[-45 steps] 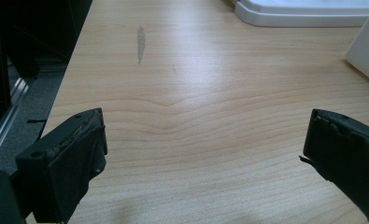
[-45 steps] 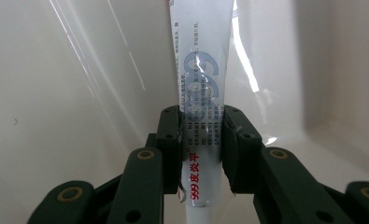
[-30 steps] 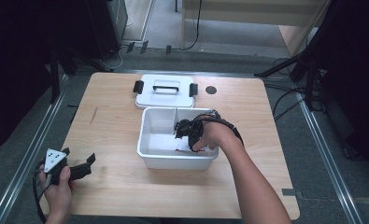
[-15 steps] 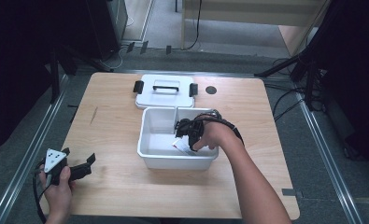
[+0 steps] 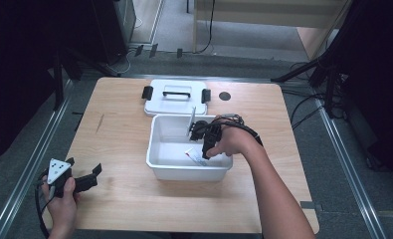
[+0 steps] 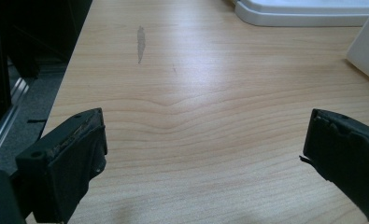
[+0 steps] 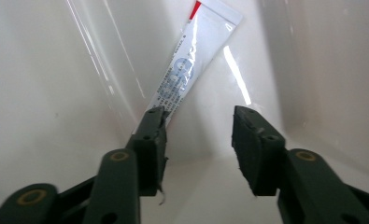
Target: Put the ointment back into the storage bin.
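Right gripper [image 7: 198,128] jaws just opened partway; white tube [image 7: 191,65] released at 12 o'clock on bin [image 5: 156,149] floor. Left gripper [image 6: 205,154] wide, empty.

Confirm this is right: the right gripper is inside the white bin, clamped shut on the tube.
Not clamped. The right gripper is inside the white bin, but its jaws have just been opening and the tube lies free beyond them, as the right gripper view shows.

Light wooden table [image 5: 124,124] on grey floor [image 5: 25,164]; dark surroundings, cables [image 5: 308,107] at right.
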`<state>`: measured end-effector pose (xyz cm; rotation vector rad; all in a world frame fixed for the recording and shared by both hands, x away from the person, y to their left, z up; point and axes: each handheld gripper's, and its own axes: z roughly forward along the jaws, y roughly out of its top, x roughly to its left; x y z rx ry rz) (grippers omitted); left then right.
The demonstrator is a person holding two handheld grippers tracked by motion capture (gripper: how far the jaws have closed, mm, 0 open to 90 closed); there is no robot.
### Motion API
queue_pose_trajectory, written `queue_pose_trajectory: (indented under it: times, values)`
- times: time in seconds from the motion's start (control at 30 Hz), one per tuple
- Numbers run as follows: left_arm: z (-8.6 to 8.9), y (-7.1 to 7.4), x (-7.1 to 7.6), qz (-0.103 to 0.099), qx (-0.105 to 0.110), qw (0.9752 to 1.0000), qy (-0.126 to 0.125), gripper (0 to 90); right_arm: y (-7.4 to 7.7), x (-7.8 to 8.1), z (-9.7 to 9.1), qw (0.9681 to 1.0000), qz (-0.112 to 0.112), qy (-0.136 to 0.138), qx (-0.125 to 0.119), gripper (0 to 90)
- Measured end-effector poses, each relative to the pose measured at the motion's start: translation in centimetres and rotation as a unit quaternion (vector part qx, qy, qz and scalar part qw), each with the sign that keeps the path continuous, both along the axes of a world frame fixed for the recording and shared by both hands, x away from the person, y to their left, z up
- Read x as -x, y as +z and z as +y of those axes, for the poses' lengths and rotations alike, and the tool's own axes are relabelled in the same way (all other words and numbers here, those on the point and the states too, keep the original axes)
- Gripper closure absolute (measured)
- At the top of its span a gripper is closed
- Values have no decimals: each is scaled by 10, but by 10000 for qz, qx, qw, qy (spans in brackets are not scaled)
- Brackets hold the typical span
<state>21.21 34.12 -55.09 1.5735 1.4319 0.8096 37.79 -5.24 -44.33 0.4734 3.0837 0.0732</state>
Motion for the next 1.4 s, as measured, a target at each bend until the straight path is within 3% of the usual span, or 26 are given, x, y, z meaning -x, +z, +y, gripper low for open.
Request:
queue_pose_trajectory:
  times: [0.33, 0.5, 0.57, 0.6, 0.67, 1.4]
  values:
    - [0, 0, 0, 0, -19, 10000, 2, 0, 27, 4, -12, 9989, -104, -279, -352, 364]
    - [-1, 0, 0, -15, -10, 10000, 13, 1, 45, 8, -18, 9969, -325, -529, -484, 162]
    - [-1, 0, 0, -16, -14, 10000, 13, 0, 51, 8, -20, 9957, -377, -684, -495, 120]
    - [-1, 0, 0, -17, -15, 10000, 14, 0, 55, 9, -23, 9955, -366, -712, -504, 37]
    - [-1, 0, 0, -15, -14, 10000, 14, 0, 59, 9, -26, 9954, -313, -719, -543, 4]
    - [-1, 0, 0, -16, -24, 10000, 11, 0, 82, 17, -69, 9901, -639, -1045, -684, 0]
